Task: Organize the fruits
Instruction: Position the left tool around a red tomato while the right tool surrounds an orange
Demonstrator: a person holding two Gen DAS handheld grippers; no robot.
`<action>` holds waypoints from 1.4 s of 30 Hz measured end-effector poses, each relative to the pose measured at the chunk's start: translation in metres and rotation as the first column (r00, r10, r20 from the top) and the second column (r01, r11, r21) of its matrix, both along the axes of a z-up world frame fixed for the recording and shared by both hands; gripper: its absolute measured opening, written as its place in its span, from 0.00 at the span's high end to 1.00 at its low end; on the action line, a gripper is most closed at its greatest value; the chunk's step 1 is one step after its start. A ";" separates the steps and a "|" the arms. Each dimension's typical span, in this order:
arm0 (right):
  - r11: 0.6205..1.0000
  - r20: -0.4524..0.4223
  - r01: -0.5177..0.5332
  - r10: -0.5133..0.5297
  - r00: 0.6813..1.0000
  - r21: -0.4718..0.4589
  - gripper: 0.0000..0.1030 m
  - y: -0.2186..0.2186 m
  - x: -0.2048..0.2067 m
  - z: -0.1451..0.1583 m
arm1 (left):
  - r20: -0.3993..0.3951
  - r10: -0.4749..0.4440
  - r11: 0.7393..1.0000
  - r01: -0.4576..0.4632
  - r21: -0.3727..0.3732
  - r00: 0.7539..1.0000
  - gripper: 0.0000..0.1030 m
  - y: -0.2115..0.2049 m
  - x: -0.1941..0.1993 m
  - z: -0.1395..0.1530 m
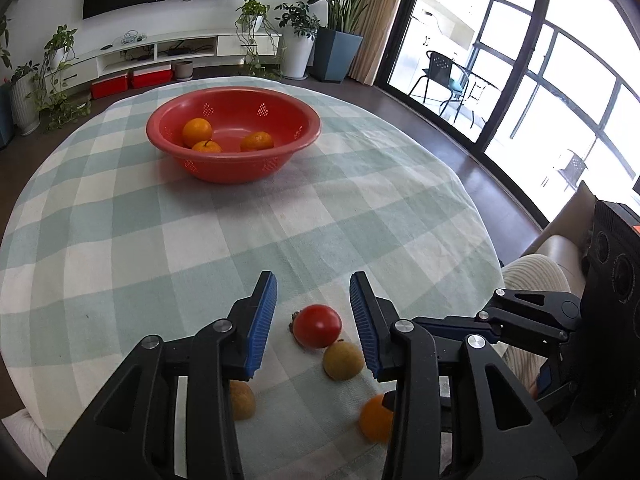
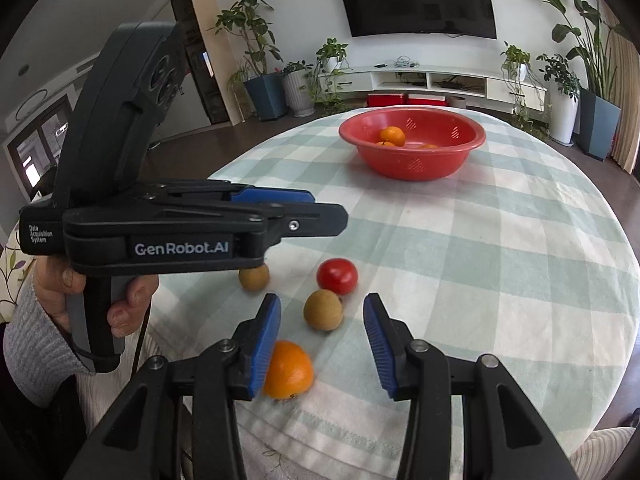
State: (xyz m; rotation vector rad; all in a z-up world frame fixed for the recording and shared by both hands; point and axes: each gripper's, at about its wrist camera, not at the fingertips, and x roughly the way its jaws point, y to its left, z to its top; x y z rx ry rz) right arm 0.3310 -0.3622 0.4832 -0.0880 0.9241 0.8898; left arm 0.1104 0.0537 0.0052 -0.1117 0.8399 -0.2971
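bowl (image 1: 233,128): glossy red plastic | tablecloth (image 1: 120,220): matt checked cloth | tomato (image 1: 317,326): smooth, shiny

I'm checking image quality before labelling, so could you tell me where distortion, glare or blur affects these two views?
Left wrist view: fisheye bends the checked tablecloth; the windows are blown out; the loose orange by the finger is slightly blurred. Right wrist view: the same bending with dark corners; the red bowl and red fruit are sharp.

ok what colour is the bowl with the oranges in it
Red, a plastic bowl with small perforated patches in its wall. It shows best in the left wrist view.
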 end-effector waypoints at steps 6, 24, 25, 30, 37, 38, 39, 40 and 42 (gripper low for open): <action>0.999 -0.002 -0.041 0.041 0.999 -0.036 0.54 0.008 -0.014 -0.010 | -0.028 -0.010 1.000 0.010 0.010 1.000 0.65 -0.008 -0.005 -0.010; 0.995 -0.001 -0.080 0.080 0.997 -0.057 0.54 0.011 -0.029 -0.013 | -0.079 0.003 1.000 -0.002 0.011 0.997 0.65 -0.010 0.000 -0.025; 0.995 -0.003 -0.081 0.081 0.997 -0.057 0.54 0.011 -0.029 -0.013 | -0.083 0.005 1.000 -0.004 0.011 0.997 0.65 -0.010 0.001 -0.026; 0.995 -0.006 -0.083 0.082 0.997 -0.061 0.54 0.011 -0.029 -0.014 | -0.095 0.012 1.000 -0.012 0.005 0.995 0.65 -0.010 0.004 -0.029; 0.994 -0.004 -0.083 0.083 0.997 -0.070 0.58 0.012 -0.029 -0.016 | -0.111 0.020 1.000 -0.020 0.007 0.994 0.65 -0.011 0.006 -0.035; 0.994 -0.004 -0.084 0.084 0.996 -0.071 0.59 0.012 -0.030 -0.016 | -0.113 0.022 1.000 -0.021 0.005 0.993 0.65 -0.011 0.007 -0.035; 0.994 -0.002 -0.085 0.085 0.996 -0.072 0.59 0.013 -0.030 -0.016 | -0.116 0.023 1.000 -0.023 0.004 0.993 0.65 -0.011 0.008 -0.036; 0.993 -0.001 -0.086 0.086 0.996 -0.075 0.60 0.013 -0.030 -0.016 | -0.118 0.025 1.000 -0.025 0.004 0.993 0.65 -0.011 0.008 -0.037; 0.993 0.001 -0.089 0.089 0.996 -0.078 0.61 0.014 -0.030 -0.017 | -0.122 0.027 1.000 -0.027 0.001 0.992 0.65 -0.010 0.009 -0.039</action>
